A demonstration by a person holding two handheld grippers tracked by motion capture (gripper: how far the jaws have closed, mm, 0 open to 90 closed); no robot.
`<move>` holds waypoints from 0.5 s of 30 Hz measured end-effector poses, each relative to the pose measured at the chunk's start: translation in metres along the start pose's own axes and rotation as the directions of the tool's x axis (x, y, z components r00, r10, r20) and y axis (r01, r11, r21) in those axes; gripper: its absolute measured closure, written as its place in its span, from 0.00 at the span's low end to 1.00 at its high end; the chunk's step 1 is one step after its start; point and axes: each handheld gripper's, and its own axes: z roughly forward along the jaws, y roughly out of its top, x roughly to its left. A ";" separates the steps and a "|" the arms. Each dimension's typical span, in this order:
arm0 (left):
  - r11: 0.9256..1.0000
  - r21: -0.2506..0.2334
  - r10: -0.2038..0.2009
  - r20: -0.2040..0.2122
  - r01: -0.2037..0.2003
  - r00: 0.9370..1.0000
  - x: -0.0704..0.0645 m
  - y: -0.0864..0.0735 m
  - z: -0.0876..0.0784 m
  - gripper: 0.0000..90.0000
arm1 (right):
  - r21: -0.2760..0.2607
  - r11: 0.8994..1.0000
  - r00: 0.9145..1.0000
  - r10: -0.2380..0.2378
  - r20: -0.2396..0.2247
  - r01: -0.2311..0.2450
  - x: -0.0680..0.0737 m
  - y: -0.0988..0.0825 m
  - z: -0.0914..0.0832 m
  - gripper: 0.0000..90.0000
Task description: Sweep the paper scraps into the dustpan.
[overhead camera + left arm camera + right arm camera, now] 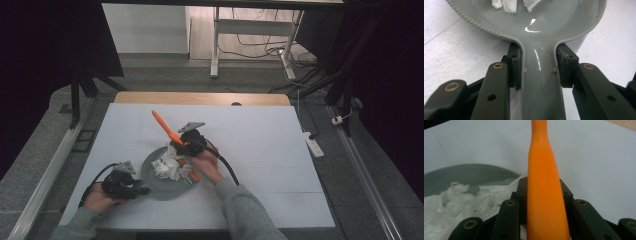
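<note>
A grey pan [159,181] sits on the white counter [260,150], toward the near edge and left of the middle. Its bowl holds a heap of torn white paper scraps [169,165], piled mostly on the far side of the pan.

The left gripper [131,187] lies low over the counter close to the near left corner, held in the person's left hand [100,198]. In the left gripper view its two black jaws press against either side of the pan's flat grey handle [540,82], just behind the point where the handle widens into the beaded rim [474,23]. The grip is firm, with no gap showing between the pads and the handle. A few white scraps show at the top of that view, inside the glossy bowl.

The right gripper [186,143] is above the far edge of the pan, held in the right hand [206,167], whose grey sleeve [245,210] comes in from the near edge of the counter. Its jaws are clamped on an orange utensil [167,130] with a long tapering handle. In the high view the handle slants up and away toward the far left of the counter, while the other orange end reaches down past the hand to the near right side of the paper heap. I cannot tell whether that lower end touches the scraps or the pan. In the right gripper view the orange handle [544,195] runs straight up between the jaws, with the pan and its white paper at the left.
</note>
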 end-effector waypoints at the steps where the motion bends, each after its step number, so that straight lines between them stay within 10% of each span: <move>1: 1.000 0.000 -0.002 0.000 0.002 1.000 0.000 0.000 0.000 0.68 | 0.003 1.000 1.000 -0.020 -0.002 0.020 0.006 -0.001 -0.001 0.78; 7: 1.000 0.000 -0.002 -0.008 0.002 1.000 -0.001 -0.001 -0.001 0.68 | -0.030 0.999 0.996 -0.031 -0.087 0.028 0.027 -0.005 -0.015 0.78; 15: 1.000 -0.008 -0.009 -0.009 0.009 1.000 -0.001 -0.004 -0.001 0.68 | -0.121 0.992 0.997 -0.037 -0.070 0.029 0.023 0.003 -0.045 0.78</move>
